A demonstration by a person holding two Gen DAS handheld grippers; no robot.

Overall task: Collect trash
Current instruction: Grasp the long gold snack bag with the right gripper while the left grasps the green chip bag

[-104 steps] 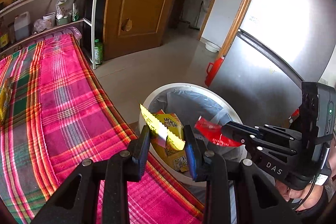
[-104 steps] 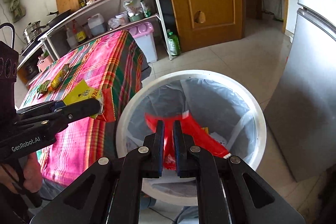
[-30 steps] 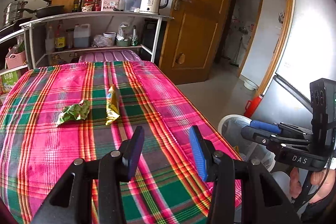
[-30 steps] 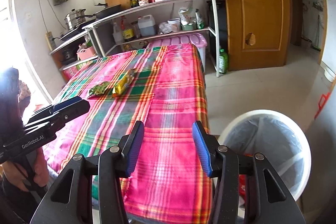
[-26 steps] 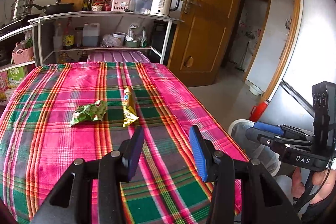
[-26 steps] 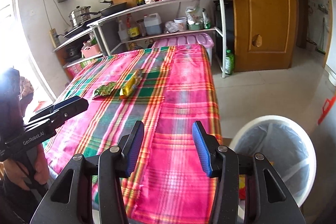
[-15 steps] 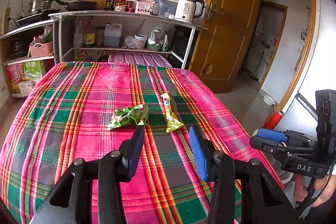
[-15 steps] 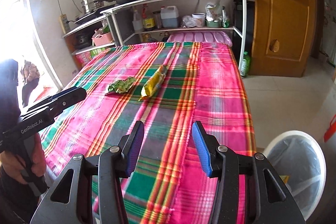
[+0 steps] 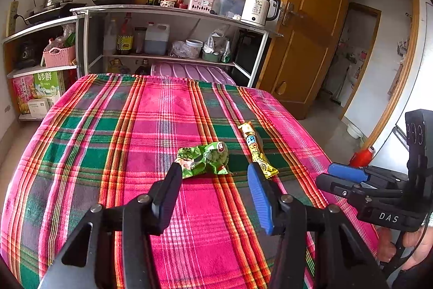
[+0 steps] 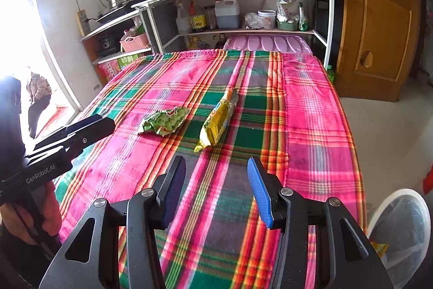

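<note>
Both grippers have swung away from the white bin, where 3.5 s ago each pinched a piece of trash, and now face the plaid-covered desk with nothing between their fingers.

Left wrist view: the left gripper (image 9: 213, 178) hangs over the near half of the desk (image 9: 81, 153), and its jaws have just been opening; they stand moderately apart and empty. A crumpled green wrapper (image 9: 203, 159) lies on the cloth just beyond the fingertips, its near edge showing right beside the left finger's tip, slightly left of the gap's middle. A long yellow wrapper (image 9: 255, 149) lies just to the right of the green one, its near end close behind the tip of the blue-padded right finger (image 9: 258, 197). At the right edge, the right gripper (image 9: 335, 178) reaches in, held by a hand (image 9: 406, 248).

Right wrist view: the right gripper (image 10: 216, 169) is likewise moderately open and holds nothing. The yellow wrapper (image 10: 219, 123) lies ahead of the gap, its near end a little beyond the fingertips; the green wrapper (image 10: 165, 122) sits to its left, apart from it. The left gripper (image 10: 89, 126) enters from the left edge. The white bin (image 10: 400, 229) with its liner stands on the floor at the lower right, beside the desk's corner.
</note>
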